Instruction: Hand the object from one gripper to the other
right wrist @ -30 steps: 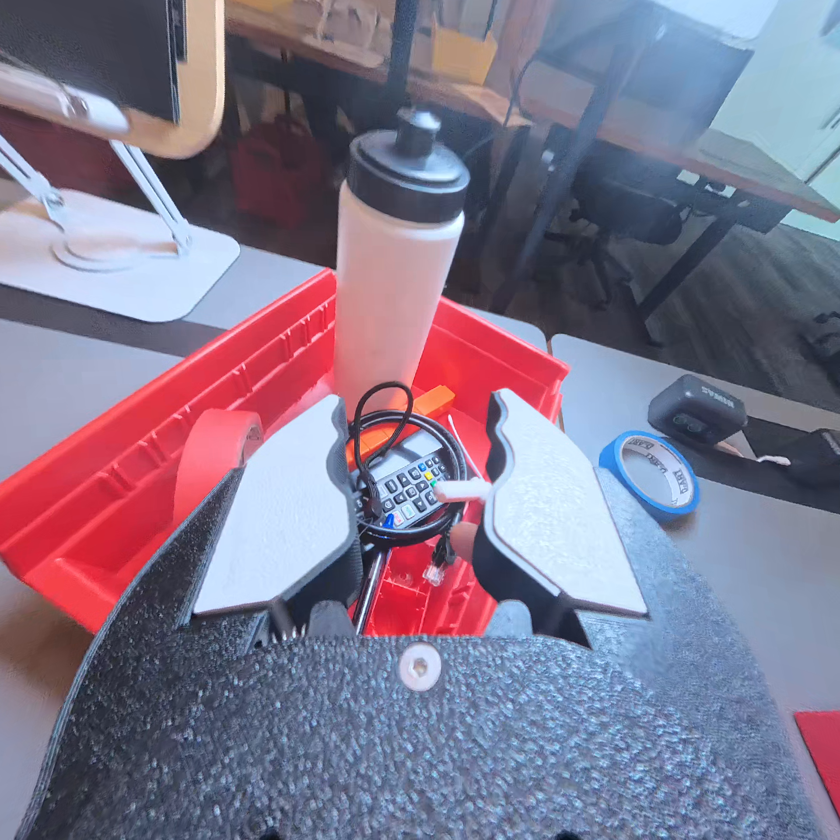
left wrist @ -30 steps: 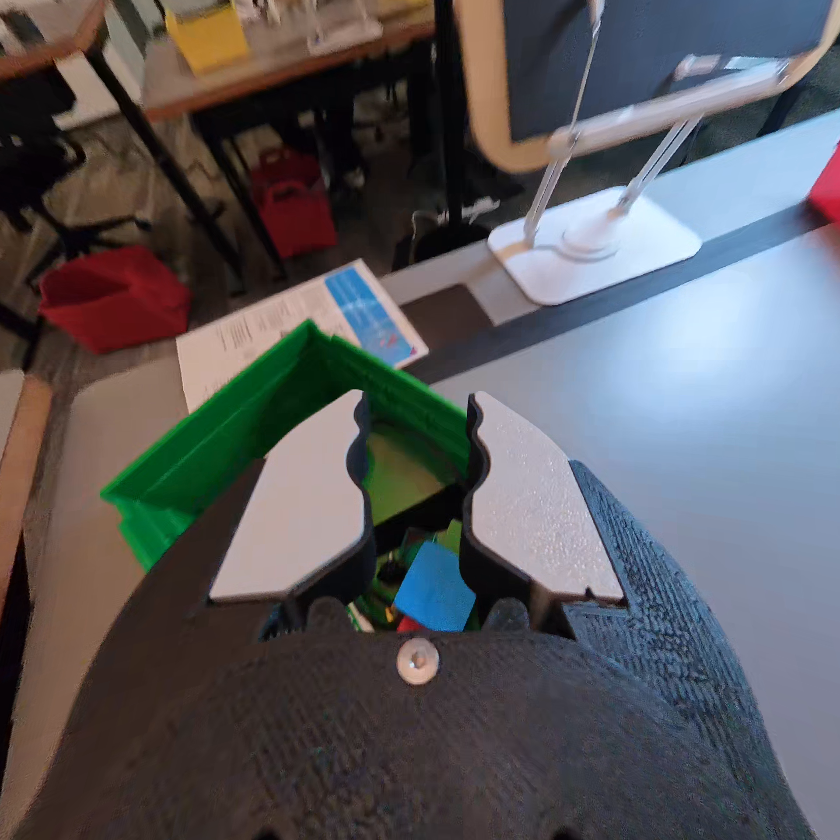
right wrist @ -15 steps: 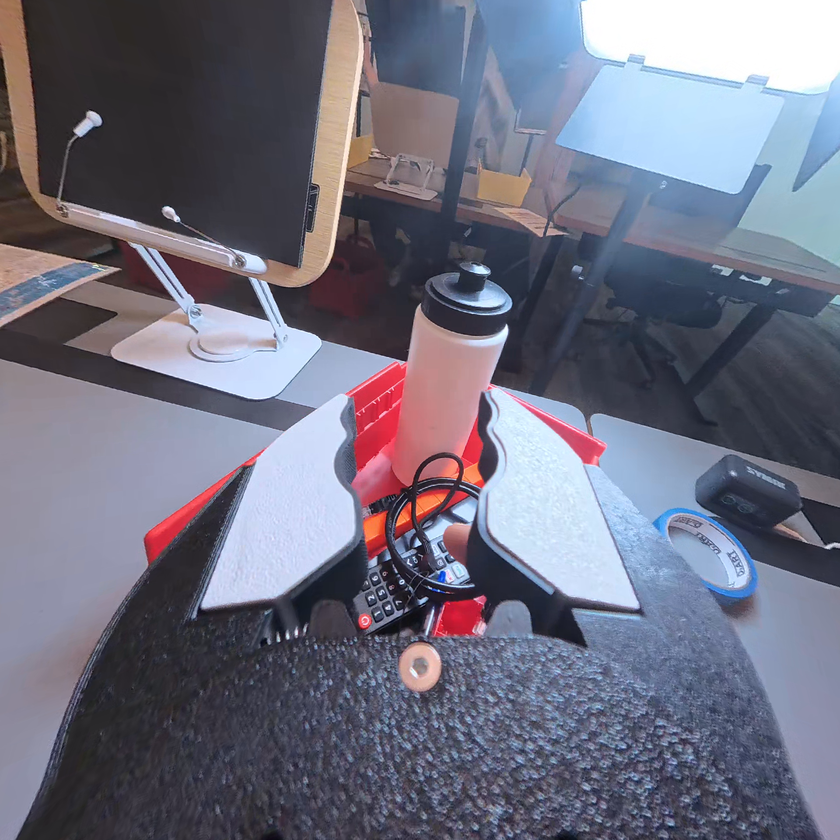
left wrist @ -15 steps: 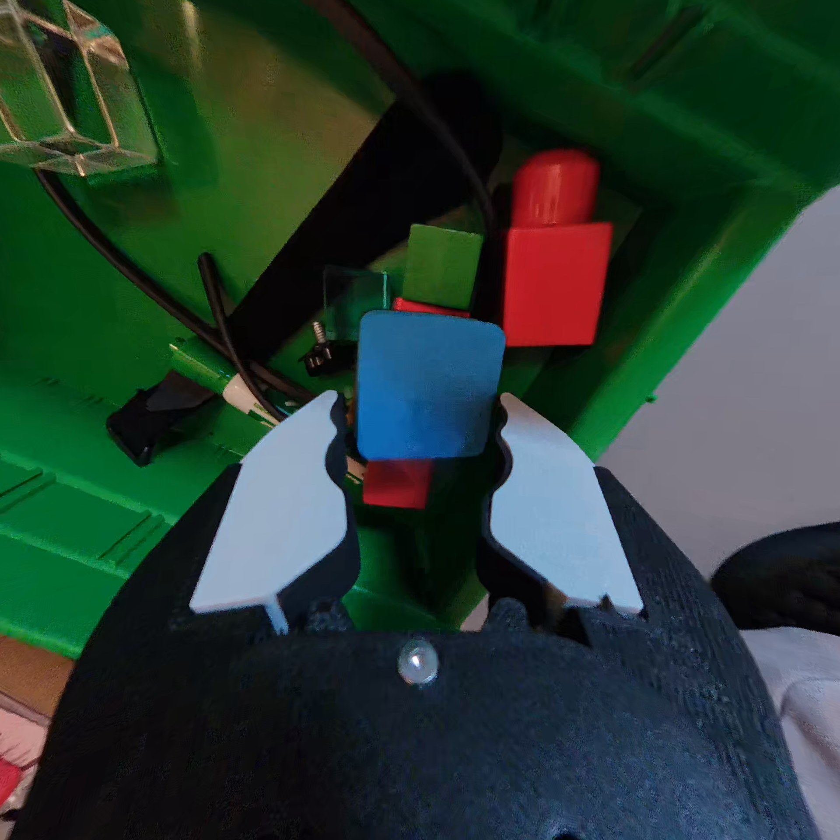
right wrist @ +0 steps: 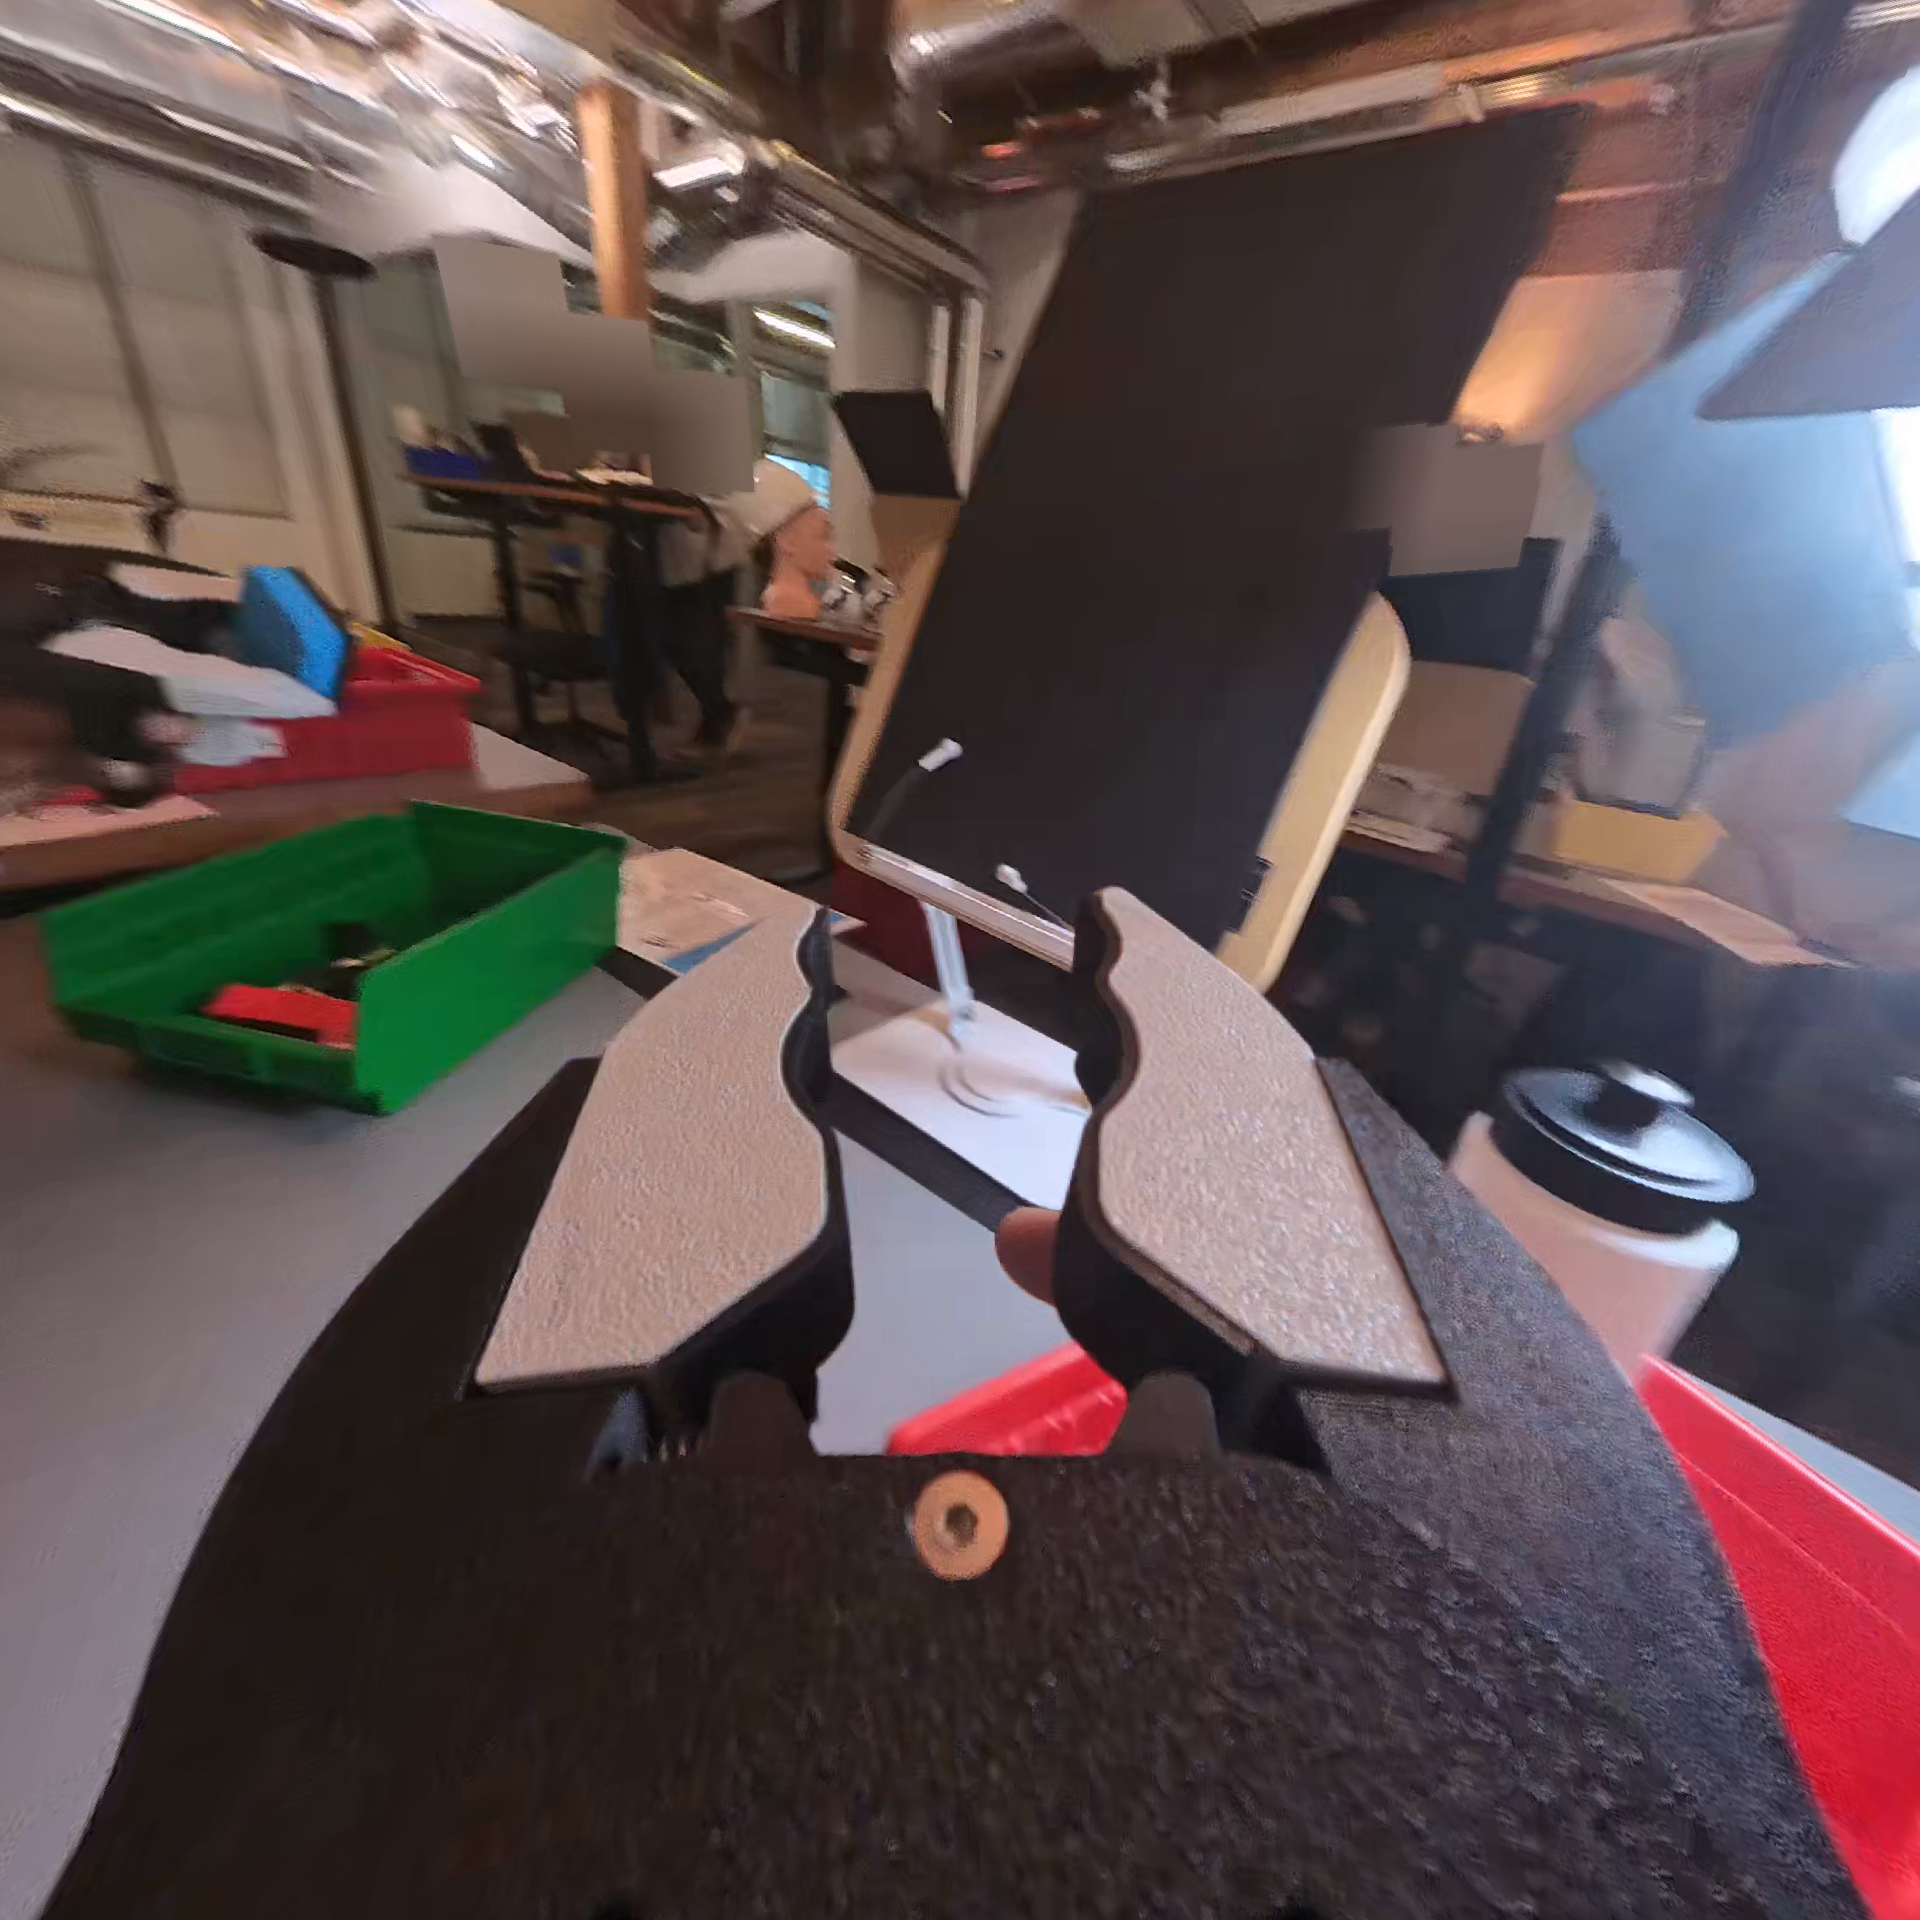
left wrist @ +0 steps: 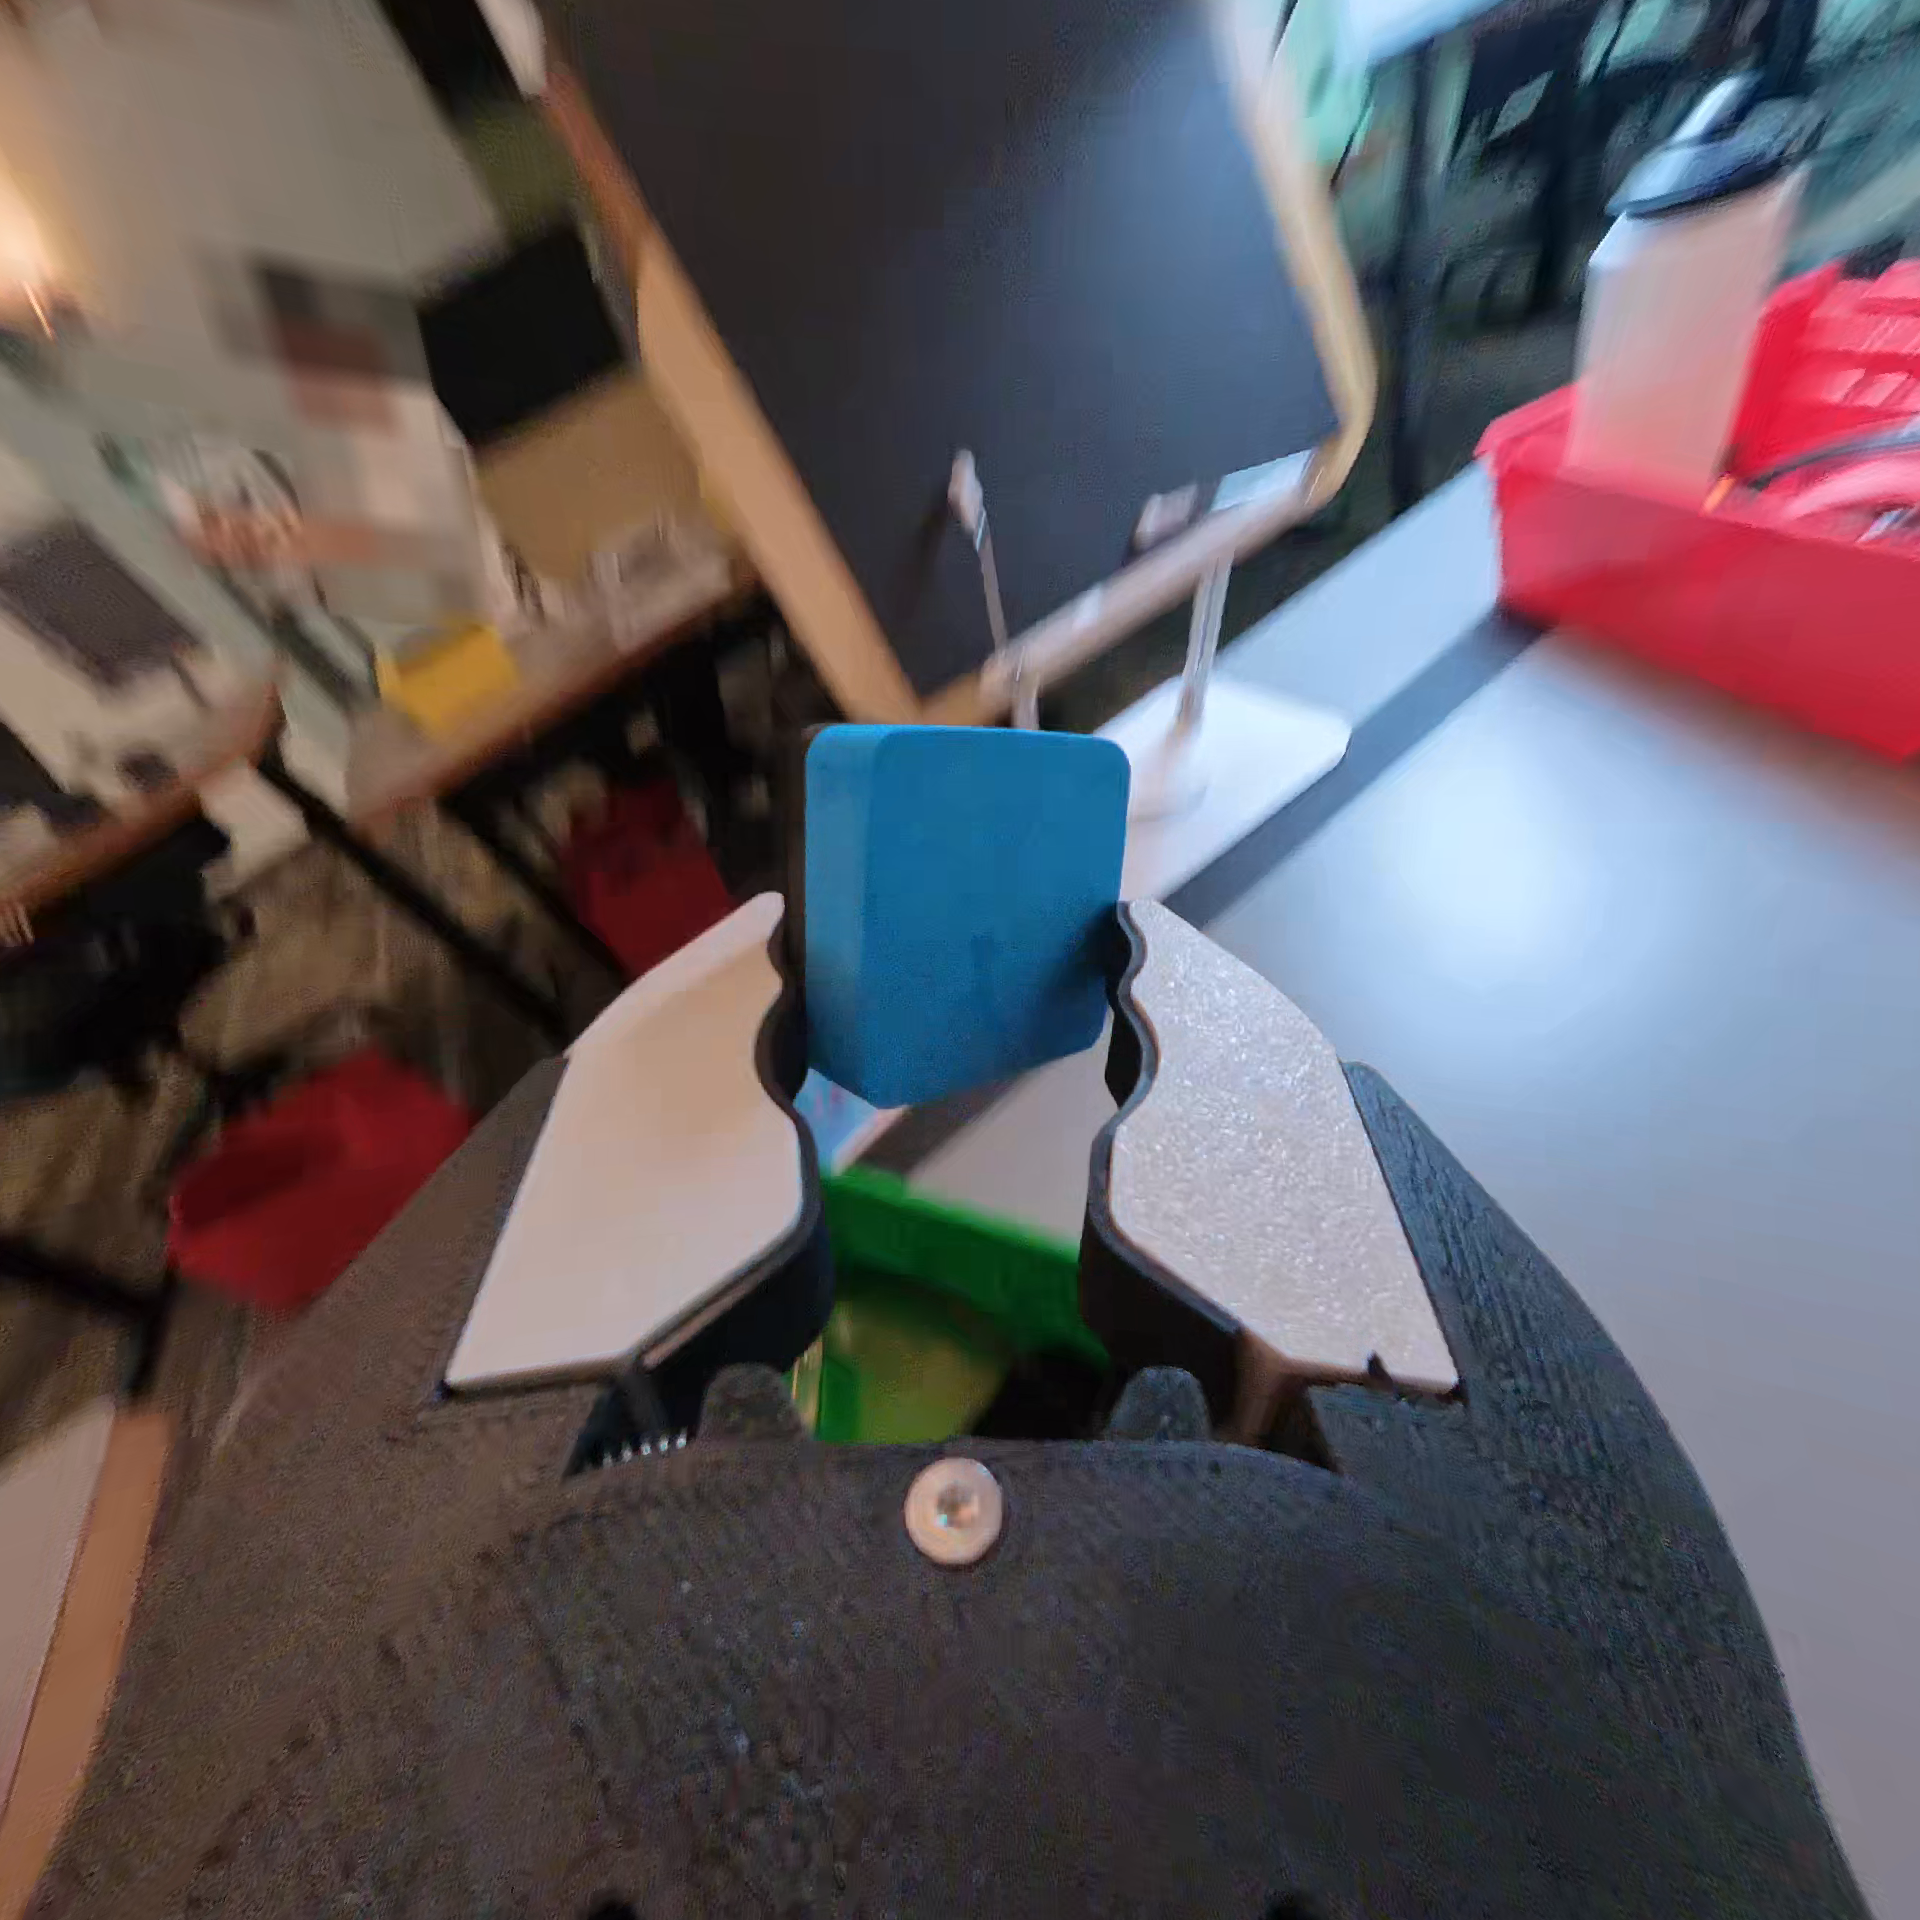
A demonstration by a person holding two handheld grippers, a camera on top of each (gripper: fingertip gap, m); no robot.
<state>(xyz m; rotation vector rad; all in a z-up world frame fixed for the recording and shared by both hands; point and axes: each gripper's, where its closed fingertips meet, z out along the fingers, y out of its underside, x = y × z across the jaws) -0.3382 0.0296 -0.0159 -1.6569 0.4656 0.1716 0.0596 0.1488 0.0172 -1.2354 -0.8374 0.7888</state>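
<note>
My left gripper [left wrist: 951, 935] is shut on a blue block [left wrist: 956, 904] with rounded corners and holds it in the air above the green bin [left wrist: 935, 1236]. In the right wrist view the left gripper [right wrist: 260, 665] shows at the far left with the blue block [right wrist: 296, 629] in its fingers, high above the green bin [right wrist: 468, 935]. My right gripper [right wrist: 945, 935] is open and empty, raised above the red bin [right wrist: 1818, 1558], well apart from the block.
A black board on a white stand [right wrist: 1164, 582] stands at the table's back between the bins. A white bottle with a black cap [right wrist: 1600, 1216] stands in the red bin [left wrist: 1704, 582]. A paper sheet [right wrist: 686, 904] lies behind the green bin. The grey table [left wrist: 1610, 1039] lies between. Tip to tip, the grippers are about 45 cm apart.
My left gripper closed on the blue block in the green bin and lifted it out. My right gripper rose from the red bin and turned left toward the green bin.
</note>
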